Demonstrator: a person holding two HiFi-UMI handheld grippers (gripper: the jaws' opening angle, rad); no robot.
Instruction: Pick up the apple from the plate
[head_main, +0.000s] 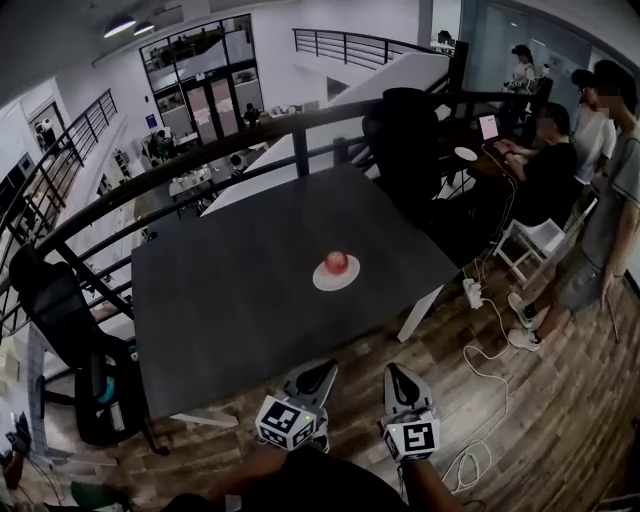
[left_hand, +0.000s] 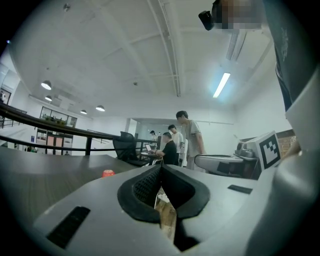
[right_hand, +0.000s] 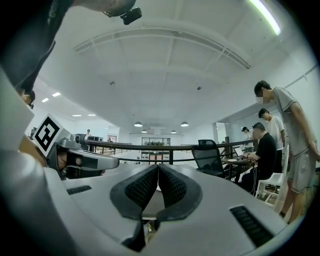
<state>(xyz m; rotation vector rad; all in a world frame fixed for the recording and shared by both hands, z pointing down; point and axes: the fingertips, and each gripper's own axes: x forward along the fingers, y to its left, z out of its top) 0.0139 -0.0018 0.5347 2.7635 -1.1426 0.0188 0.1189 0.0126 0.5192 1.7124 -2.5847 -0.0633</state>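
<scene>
A red apple (head_main: 336, 261) sits on a small white plate (head_main: 320, 282) right of the middle of a dark grey table (head_main: 230, 300). In the left gripper view the apple (left_hand: 108, 173) shows small and far off on the tabletop. My left gripper (head_main: 320, 372) and right gripper (head_main: 396, 372) hang side by side off the table's near edge, above the wooden floor and well short of the plate. Each points level toward the table. The left gripper (left_hand: 160, 168) has its jaws shut with nothing between them, and so does the right gripper (right_hand: 158, 168).
A black office chair (head_main: 60, 310) stands at the table's left and another (head_main: 405, 130) behind it. Several people (head_main: 560, 170) are at a desk at the right, by a white chair (head_main: 540, 240). A power strip (head_main: 472, 292) with white cable lies on the floor. A railing (head_main: 200, 150) runs behind.
</scene>
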